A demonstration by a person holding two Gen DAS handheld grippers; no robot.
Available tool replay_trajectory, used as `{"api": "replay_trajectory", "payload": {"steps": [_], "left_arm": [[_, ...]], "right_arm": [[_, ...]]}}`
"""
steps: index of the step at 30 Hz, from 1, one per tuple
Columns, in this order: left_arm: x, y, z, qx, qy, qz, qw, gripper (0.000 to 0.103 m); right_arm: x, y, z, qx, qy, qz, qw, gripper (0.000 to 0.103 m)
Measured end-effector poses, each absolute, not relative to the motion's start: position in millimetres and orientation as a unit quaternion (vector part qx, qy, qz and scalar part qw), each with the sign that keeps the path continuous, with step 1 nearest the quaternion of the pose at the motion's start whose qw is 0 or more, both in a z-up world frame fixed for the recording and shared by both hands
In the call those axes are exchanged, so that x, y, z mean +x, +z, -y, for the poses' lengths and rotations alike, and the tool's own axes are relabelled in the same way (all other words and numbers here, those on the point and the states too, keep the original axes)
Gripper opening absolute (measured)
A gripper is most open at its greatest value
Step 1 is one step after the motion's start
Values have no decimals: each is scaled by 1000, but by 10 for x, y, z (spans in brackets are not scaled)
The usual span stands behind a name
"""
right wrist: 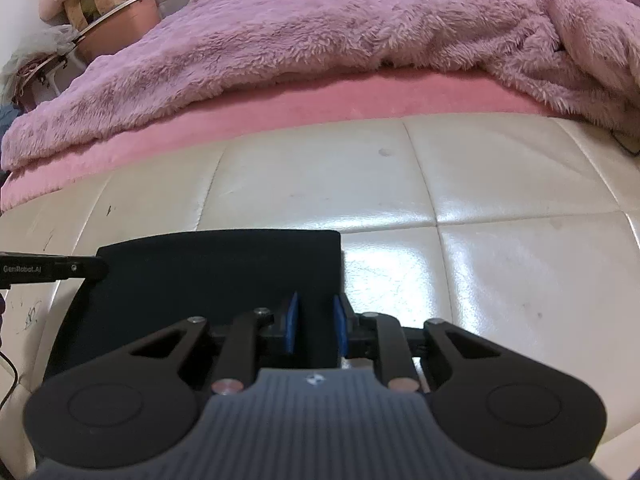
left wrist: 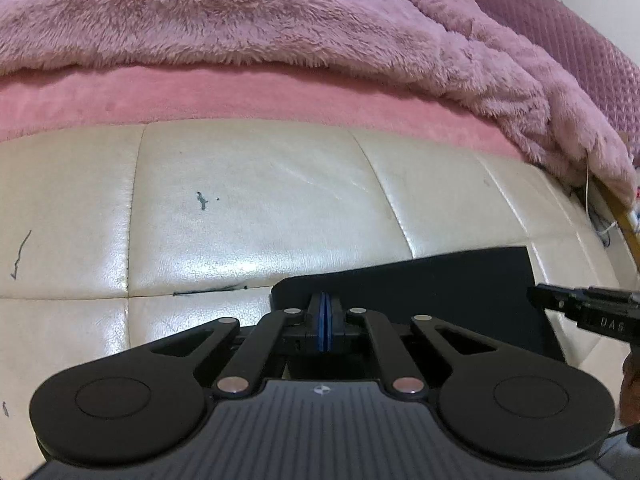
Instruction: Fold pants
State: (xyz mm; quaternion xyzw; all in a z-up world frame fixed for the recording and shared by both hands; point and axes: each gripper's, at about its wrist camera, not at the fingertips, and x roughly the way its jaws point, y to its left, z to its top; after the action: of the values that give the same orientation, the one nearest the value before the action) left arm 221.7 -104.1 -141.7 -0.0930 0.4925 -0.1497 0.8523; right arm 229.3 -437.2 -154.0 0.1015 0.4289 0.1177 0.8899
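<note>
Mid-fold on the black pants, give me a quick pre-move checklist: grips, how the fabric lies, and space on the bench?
1. Left gripper pinched shut at the pants near edge: ok.
2. Right gripper closed on fabric: not ok, pads apart.
3. Pants flat, edges squared: ok.
4. Bench ahead free of clutter: ok.
5. Fluffy blanket clear of the pants: ok.
6. Fabric actually caught between left pads: cannot tell.

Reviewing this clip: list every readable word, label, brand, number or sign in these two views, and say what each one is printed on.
"GenRobot.AI": white print on the side of the left gripper, seen in the right wrist view beside the dark pants.
"DAS": faint pale letters on the side of the right gripper, seen in the left wrist view; possibly cut off.
A small round emblem on each gripper body carries no readable text.
Dark marks on the cream cushion are scribbles, not writing.
</note>
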Motion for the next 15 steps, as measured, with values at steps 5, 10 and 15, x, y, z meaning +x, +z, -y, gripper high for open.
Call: {"api": "replay_trajectory", "payload": {"steps": [5,10,15], "left_arm": [[2096,-1239,859,-141,-157,-485,849,45],[1881,-1325,620,-222,-170,-496,822,56],[1676,-1620,392,-307,-176,-517,780,57]], "right_arm": [[2192,-1421,4583,166,116,-418,885,47],[2010,-1522,4934,289,135,-437,841,53],[1930,-1775,5069,349,149,-477,792,55]]}}
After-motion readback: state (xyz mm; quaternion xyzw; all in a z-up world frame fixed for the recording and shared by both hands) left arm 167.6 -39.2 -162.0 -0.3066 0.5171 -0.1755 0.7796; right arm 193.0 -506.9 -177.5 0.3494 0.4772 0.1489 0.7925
